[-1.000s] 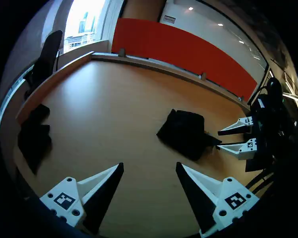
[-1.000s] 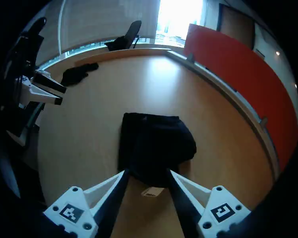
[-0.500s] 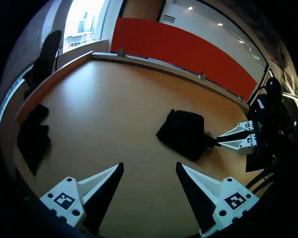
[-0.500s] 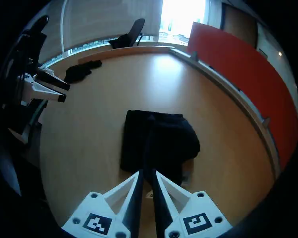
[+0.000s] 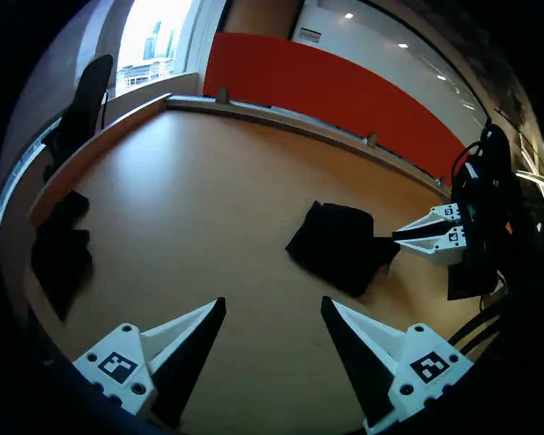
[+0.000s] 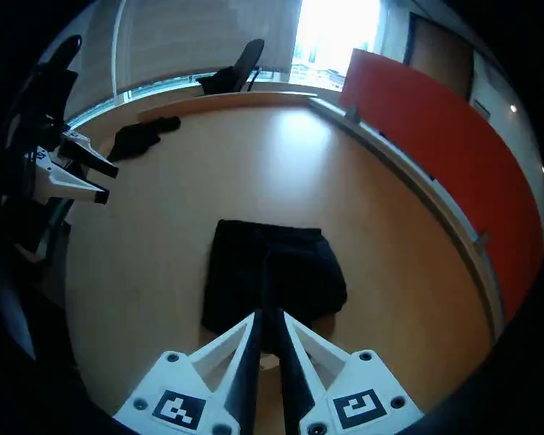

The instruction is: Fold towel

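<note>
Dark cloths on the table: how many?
2. The black towel lies centrally, its near edge pinched by the right gripper; a second dark cloth lies crumpled at the far edge of the table. None looks hidden.

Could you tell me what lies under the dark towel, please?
The towel lies on the wooden table; the right gripper pinches its near edge. Anything beneath the cloth is hidden.

My left gripper (image 5: 272,304) hovers, fingers spread wide; my right gripper (image 6: 268,317), well apart from it, has both fingers pinched on the towel (image 6: 294,264)
</note>
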`<state>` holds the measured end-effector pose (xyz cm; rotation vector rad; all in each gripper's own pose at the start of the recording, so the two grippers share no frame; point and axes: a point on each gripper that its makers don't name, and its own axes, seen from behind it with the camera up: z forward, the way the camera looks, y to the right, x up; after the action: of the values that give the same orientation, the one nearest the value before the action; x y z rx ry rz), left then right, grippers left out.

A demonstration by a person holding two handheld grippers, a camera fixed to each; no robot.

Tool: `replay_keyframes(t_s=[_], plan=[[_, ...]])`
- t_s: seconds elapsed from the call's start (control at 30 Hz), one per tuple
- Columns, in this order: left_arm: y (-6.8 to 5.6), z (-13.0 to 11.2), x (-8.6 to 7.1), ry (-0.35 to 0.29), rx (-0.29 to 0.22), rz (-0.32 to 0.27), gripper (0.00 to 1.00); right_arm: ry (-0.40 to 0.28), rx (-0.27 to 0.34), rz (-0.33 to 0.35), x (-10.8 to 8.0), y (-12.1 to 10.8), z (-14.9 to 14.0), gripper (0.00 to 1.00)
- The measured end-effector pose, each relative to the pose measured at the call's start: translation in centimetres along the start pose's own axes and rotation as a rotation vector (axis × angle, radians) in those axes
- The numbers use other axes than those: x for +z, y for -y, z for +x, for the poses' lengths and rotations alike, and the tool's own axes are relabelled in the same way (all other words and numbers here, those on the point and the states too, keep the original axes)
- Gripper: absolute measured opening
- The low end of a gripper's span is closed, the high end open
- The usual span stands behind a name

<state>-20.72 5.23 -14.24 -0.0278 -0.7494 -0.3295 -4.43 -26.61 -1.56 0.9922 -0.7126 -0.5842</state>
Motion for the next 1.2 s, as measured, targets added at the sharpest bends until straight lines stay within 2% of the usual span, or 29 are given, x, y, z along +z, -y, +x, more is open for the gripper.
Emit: replay_keyframes(t_s=[0.4, 0.6, 0.83, 0.93, 1.07, 1.2], plan=[[0.2, -0.4, -0.5, -0.006, -0.021, 0.011, 0.98, -0.003, -0.077, -0.031, 2.9, -4.3, 5.0, 0.14], [0.6, -0.7, -0.8, -0.009, -0.033, 0.021, 0.98, 0.016, -0.075, -0.036, 4.3, -5.1, 5.6, 0.14], [1.2, -0.8, -1.0, -0.01, -0.046, 0.029, 0.98, 0.016, -0.067, -0.042, 4.5, -5.2, 5.7, 0.18], [1.3, -0.7, -1.0, -0.01, -0.044, 0.03, 0.98, 0.017, -0.065, -0.048, 4.4, -5.2, 5.7, 0.28], [1.2, -0.7, -1.0, -0.01, -0.039, 0.027, 0.98, 0.014, -0.066, -0.061, 4.2, -5.4, 5.7, 0.67], [1.0, -0.7, -0.9, -0.009, -0.037, 0.024, 0.98, 0.011, -0.073, -0.066, 4.1, -5.3, 5.6, 0.73]])
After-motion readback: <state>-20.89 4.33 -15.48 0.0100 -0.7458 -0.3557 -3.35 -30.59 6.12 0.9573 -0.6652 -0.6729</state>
